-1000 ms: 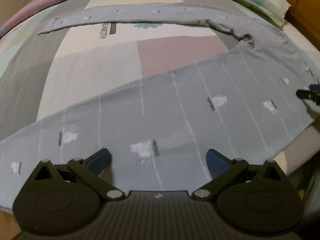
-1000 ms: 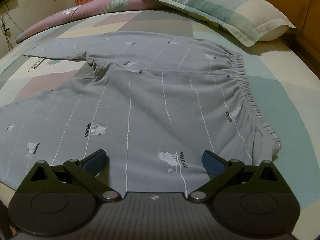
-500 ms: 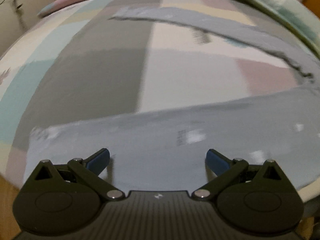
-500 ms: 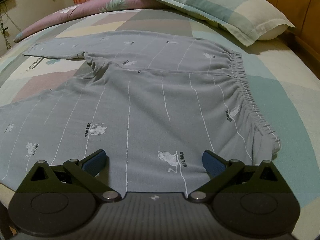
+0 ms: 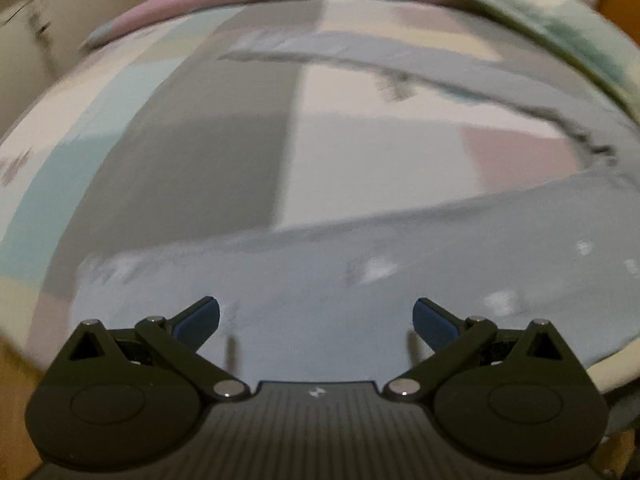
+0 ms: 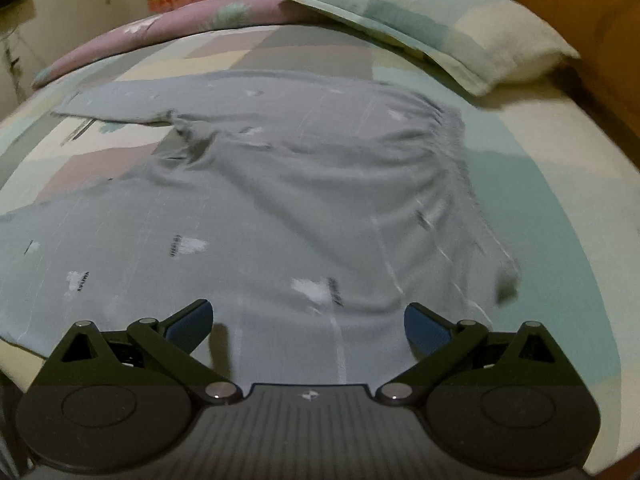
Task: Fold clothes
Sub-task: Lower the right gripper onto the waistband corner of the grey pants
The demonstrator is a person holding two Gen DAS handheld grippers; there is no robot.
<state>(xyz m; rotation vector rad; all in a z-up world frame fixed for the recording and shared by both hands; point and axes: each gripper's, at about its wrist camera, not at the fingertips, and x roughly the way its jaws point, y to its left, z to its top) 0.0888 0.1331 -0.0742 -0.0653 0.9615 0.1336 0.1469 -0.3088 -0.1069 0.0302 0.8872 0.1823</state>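
Grey pyjama trousers [image 6: 320, 200] with white stripes and small cat prints lie spread flat on the bed, legs apart. In the right wrist view the gathered waistband [image 6: 460, 152] is at the right and the far leg [image 6: 160, 100] runs left. My right gripper [image 6: 308, 320] is open just above the near edge of the cloth, below the waistband. In the left wrist view, blurred, the near leg [image 5: 360, 280] crosses the lower frame and its hem [image 5: 92, 272] is at the left. My left gripper [image 5: 316, 320] is open over that leg near the hem, holding nothing.
The bed sheet [image 5: 240, 152] has pastel blocks of grey, cream, pink and teal. A checked pillow [image 6: 440, 20] lies at the back right beside a wooden headboard [image 6: 580, 8]. A pink quilt [image 6: 160, 40] runs along the far side. The bed's near edge [image 6: 600, 420] drops off by the grippers.
My left gripper has swept left along the near trouser leg to its hem end. My right gripper has shifted slightly, its view now blurred; both stay open.
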